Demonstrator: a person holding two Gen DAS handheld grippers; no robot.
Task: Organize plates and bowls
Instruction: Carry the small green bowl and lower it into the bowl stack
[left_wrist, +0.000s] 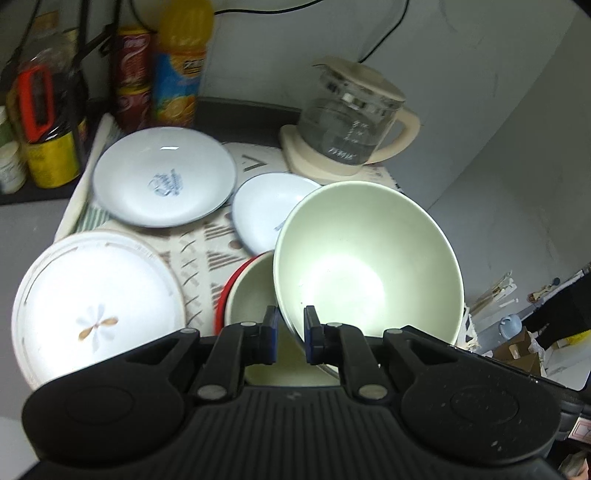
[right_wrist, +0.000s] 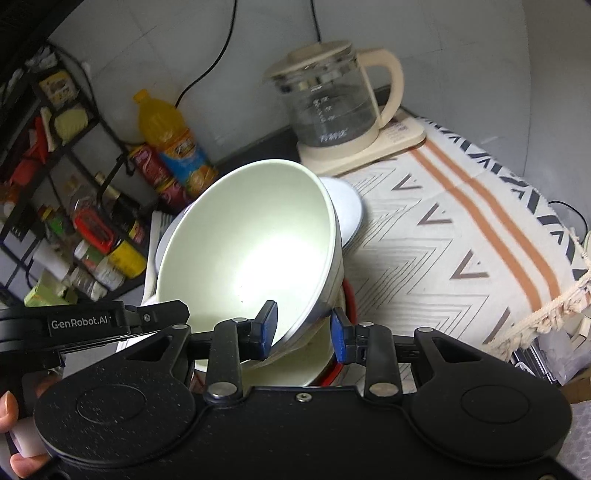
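Pinching the near rim of a large pale-green bowl (left_wrist: 369, 266), the left gripper (left_wrist: 291, 332) holds it tilted above a smaller cream bowl (left_wrist: 251, 295) nested in a red one (left_wrist: 225, 291). Over on the right wrist view, the right gripper (right_wrist: 303, 330) straddles the same rim with a gap showing at its right pad. Farther off on the patterned cloth (right_wrist: 443, 236) lie two blue-rimmed plates (left_wrist: 164, 177) and a glass kettle (left_wrist: 351, 118); a flower-print plate (left_wrist: 96, 302) sits near left.
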